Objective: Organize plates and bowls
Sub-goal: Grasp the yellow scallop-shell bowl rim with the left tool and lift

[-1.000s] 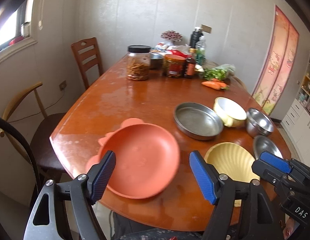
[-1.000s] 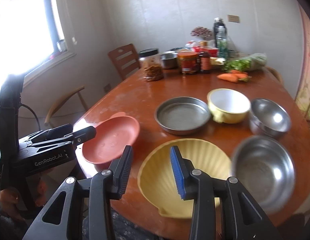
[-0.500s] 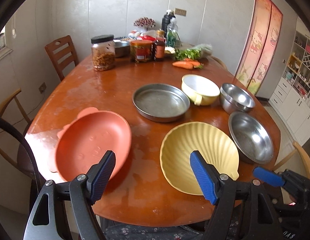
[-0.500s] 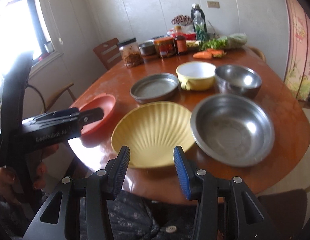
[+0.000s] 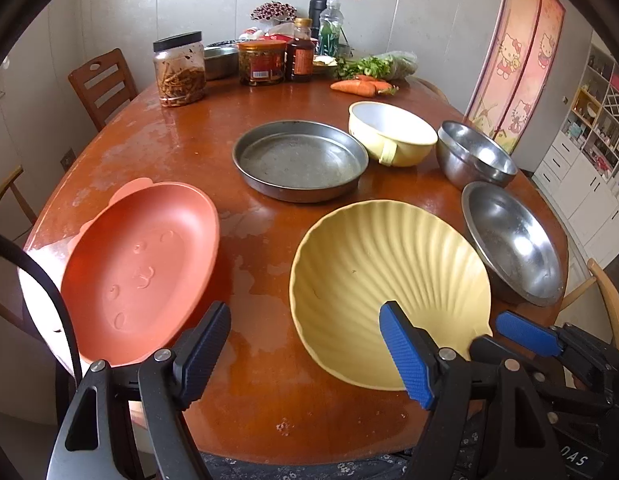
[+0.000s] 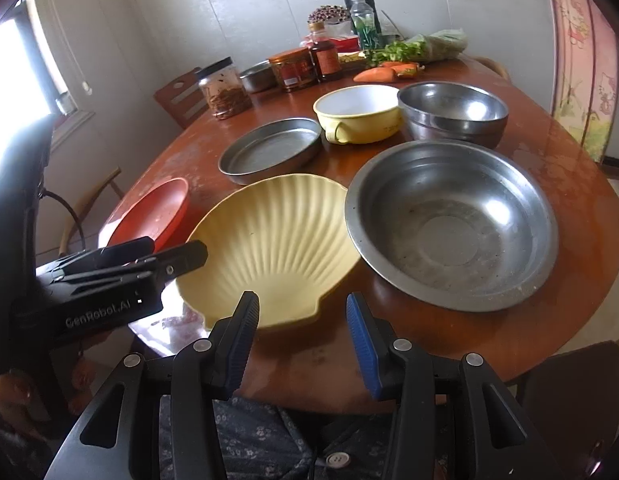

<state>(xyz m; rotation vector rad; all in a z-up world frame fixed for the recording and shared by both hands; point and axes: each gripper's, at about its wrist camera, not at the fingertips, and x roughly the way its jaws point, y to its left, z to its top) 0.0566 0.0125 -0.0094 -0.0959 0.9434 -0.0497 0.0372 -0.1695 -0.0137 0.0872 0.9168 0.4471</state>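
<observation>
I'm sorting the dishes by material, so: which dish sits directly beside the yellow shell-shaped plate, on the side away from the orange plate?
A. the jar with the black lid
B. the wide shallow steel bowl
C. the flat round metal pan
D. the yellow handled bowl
B: the wide shallow steel bowl lies right next to the yellow shell-shaped plate, opposite the orange plate.

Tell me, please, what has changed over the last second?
Both hand-held grippers, left and right, drew back toward the wooden table's near edge, jaws open and empty. The orange plastic plate, yellow shell-shaped bowl and wide steel bowl lie unmoved.
</observation>
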